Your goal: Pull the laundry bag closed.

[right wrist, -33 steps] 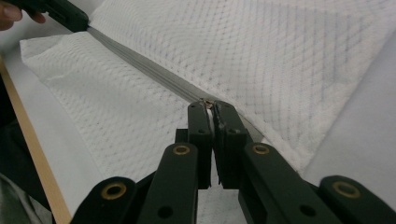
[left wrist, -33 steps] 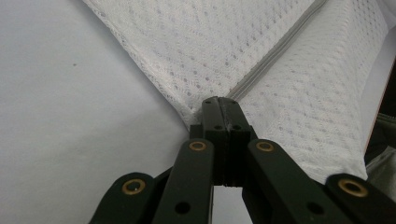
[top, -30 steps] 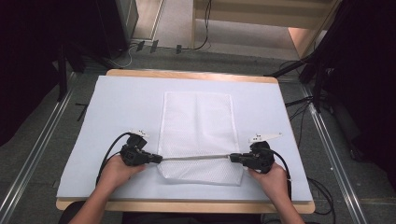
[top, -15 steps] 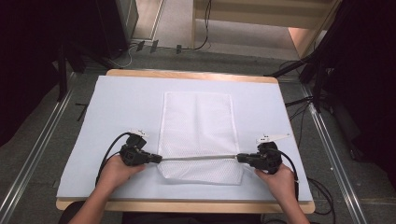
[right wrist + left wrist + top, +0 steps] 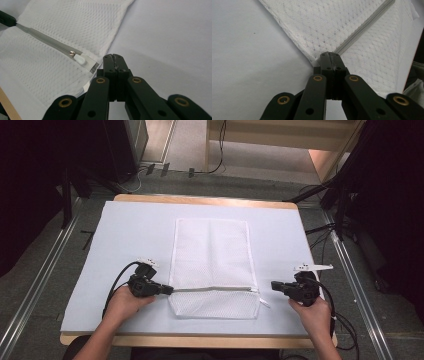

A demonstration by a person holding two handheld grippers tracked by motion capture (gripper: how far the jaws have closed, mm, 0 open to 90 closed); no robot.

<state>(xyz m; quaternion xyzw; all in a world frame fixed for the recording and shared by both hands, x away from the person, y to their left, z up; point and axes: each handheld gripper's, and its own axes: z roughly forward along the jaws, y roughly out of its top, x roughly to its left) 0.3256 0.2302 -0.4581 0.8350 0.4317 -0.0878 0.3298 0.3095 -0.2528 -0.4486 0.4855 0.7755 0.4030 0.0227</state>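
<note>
White mesh laundry bag (image 5: 212,265) lies flat in the middle of the high view, on a pale sheet (image 5: 125,235) that covers the wooden worktop (image 5: 205,200). Its grey zipper (image 5: 212,289) runs straight across the lower part of the bag from the left edge to the right, and it looks closed along its length. The small white zipper pull (image 5: 80,59) sits at the right-hand end, close to the bag's edge.

At the left end of the zipper, the left tongs (image 5: 167,290) are closed tight on the bag's edge: in the left gripper view (image 5: 331,55) the black jaws meet with the mesh hem and the zipper's end pinched between them. The right tongs (image 5: 274,285) stand clear of the bag, just off its right edge in the lower right of the high view, over bare sheet. Their jaws are pressed together with nothing between them; in the right gripper view (image 5: 113,57) the pull lies just to the left of the tips, not touching.

Black cables (image 5: 115,285) trail from each tool toward the lower frame edge. Nothing lies between the right tongs and the zipper pull.
</note>
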